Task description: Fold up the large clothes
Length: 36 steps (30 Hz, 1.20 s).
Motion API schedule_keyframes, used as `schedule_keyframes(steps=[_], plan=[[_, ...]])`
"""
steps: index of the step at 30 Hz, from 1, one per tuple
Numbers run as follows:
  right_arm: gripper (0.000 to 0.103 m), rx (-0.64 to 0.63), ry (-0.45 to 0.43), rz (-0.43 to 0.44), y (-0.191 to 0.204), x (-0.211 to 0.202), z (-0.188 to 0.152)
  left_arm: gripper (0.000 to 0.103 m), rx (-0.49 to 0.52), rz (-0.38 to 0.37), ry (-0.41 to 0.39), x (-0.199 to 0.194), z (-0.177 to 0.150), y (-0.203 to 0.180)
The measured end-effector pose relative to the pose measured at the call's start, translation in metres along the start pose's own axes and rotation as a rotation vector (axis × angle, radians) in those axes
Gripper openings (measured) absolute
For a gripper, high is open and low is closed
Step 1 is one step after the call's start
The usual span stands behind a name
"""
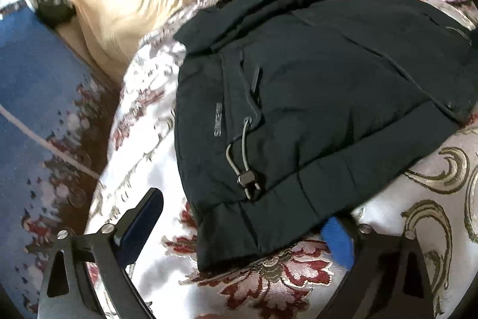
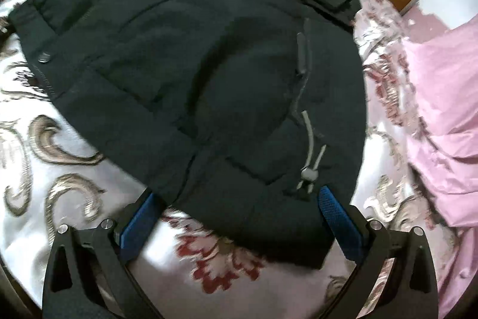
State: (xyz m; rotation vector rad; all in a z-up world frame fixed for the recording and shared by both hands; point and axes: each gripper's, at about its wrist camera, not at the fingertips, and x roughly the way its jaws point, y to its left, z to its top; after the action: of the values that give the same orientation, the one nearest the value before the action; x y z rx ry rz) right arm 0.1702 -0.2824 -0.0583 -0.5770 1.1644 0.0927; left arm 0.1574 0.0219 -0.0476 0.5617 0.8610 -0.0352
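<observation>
Floral bedspread (image 2: 74, 199); black jacket (image 2: 209, 65) hem between both tongs, left (image 1: 242, 217), right (image 2: 236, 199), seemingly unclamped, apart.

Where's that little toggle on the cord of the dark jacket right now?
The toggle lies on the dark jacket near its lower hem, low and central in both views, just ahead of the open tongs, above the floral bedspread.

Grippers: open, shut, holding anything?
Left gripper: open, holding nothing, jacket hem between its fingers.
Right gripper: open, holding nothing, straddling the hem.
</observation>
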Motion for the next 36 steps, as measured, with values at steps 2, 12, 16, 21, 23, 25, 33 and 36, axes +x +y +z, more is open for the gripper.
schedule_keyframes(steps=[2,12,16,21,23,25,33,36], plan=[[0.101,-0.007,-0.013,-0.051,0.001,-0.001,0.001,0.093,0.028,0.022,-0.030,-0.004,0.001,-0.004],[0.076,-0.137,-0.221,-0.183,0.024,-0.026,-0.008,0.039,0.134,-0.008,-0.108,-0.011,0.000,-0.022],[0.050,-0.105,-0.246,-0.078,0.023,-0.024,-0.016,0.029,0.151,-0.018,-0.112,-0.011,-0.001,-0.027],[0.035,-0.049,-0.252,-0.013,0.019,-0.017,-0.022,0.011,0.167,-0.050,-0.126,-0.014,-0.001,-0.031],[0.027,-0.046,-0.260,-0.016,0.018,-0.015,-0.023,0.011,0.171,-0.036,-0.134,-0.016,-0.002,-0.033],[0.023,-0.032,-0.270,-0.014,0.018,-0.016,-0.025,0.011,0.161,-0.043,-0.135,-0.017,-0.002,-0.032],[0.012,0.073,-0.309,0.037,0.004,-0.023,-0.032,0.008,0.100,-0.071,-0.153,-0.024,0.001,-0.024],[0.010,0.104,-0.328,0.035,0.002,-0.026,-0.035,0.008,0.058,-0.085,-0.163,-0.029,0.001,-0.019]])
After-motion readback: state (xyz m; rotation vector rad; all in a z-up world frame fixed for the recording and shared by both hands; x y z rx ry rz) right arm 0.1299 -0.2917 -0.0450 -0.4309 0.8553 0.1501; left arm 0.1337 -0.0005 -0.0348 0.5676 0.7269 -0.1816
